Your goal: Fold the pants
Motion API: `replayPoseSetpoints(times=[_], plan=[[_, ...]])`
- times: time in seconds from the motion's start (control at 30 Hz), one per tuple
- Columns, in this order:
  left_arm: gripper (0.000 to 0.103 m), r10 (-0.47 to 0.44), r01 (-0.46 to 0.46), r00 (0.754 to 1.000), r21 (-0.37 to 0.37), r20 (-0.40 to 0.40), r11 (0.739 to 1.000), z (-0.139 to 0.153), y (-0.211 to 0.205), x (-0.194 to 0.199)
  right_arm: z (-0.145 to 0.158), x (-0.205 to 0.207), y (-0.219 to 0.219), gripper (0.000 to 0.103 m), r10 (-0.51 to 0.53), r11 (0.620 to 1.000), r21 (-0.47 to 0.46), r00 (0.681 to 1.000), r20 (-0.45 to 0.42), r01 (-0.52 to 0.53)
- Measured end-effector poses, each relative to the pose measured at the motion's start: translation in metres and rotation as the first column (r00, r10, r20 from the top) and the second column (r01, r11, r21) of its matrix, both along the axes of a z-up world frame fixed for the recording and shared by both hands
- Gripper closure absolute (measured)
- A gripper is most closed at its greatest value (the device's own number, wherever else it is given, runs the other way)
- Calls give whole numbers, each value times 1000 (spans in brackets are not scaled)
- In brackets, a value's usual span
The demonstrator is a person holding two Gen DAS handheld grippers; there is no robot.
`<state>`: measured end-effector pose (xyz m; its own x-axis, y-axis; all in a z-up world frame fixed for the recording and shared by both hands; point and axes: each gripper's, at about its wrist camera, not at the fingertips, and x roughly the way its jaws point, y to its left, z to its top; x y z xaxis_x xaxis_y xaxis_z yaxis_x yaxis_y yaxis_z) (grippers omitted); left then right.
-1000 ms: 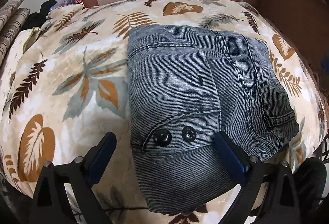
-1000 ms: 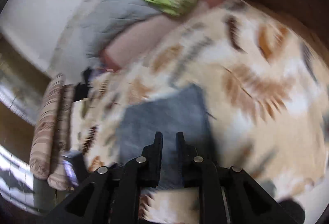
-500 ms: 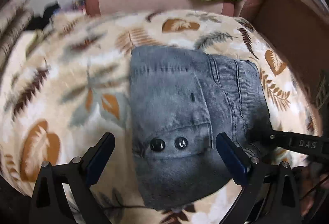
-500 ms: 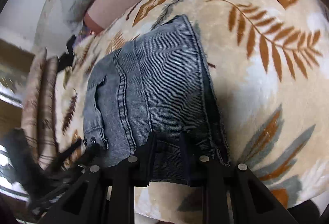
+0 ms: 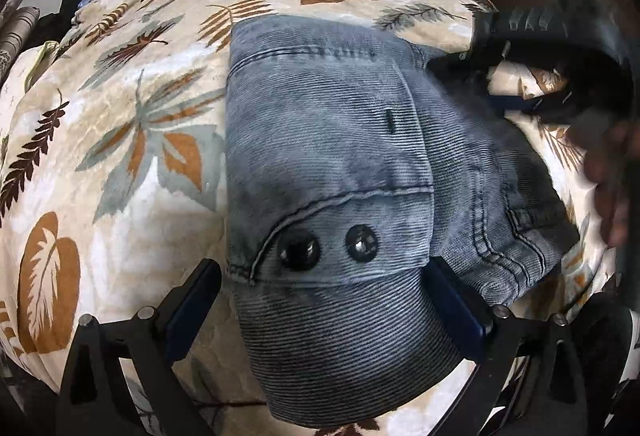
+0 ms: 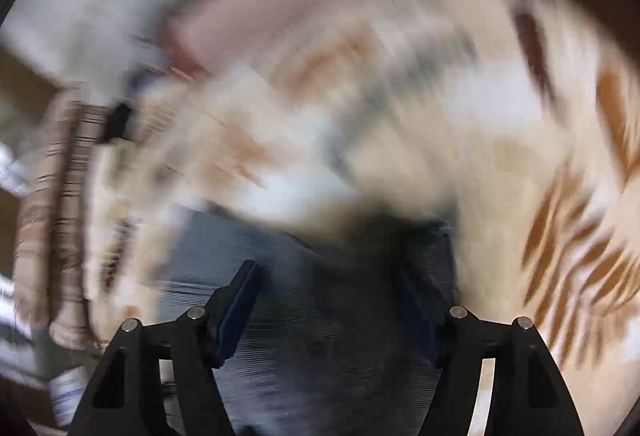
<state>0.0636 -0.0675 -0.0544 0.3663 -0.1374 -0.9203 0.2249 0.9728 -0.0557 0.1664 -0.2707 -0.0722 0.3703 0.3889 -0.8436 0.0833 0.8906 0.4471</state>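
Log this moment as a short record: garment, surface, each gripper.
garment: folded blue-grey denim pants, two dark snap buttons facing up
surface: cream blanket with leaf print
left gripper: open, jaws straddling the near fold
right gripper: open above the far right part of the pants, jaws just opening, nothing gripped; its view is blurred

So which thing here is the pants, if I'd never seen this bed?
Start from the bed's cream blanket printed with brown and grey leaves. In its middle lies a folded blue-grey bundle, the pants. Only it has ribbed denim, stitched seams and two dark round buttons.
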Motion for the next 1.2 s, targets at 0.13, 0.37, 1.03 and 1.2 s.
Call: replayPoseSetpoints(times=[0.13, 0.37, 1.03, 1.2], plan=[[0, 2, -2, 1000, 2, -1, 1000, -1, 0, 1, 7, -17, -3, 33, -2, 1000, 17, 998, 60, 1], [0, 9, -9, 1000, 0, 1, 1000, 0, -2, 2, 42, -91, -11, 31, 2, 997, 77, 986, 166, -15], [0, 24, -24, 1000, -6, -16, 1000, 6, -4, 1, 8, -144, -5, 31, 17, 996, 82, 988, 151, -30], [0, 20, -20, 1000, -1, 3, 1000, 17, -3, -4, 6, -143, -7, 31, 14, 994, 102, 988, 151, -30]])
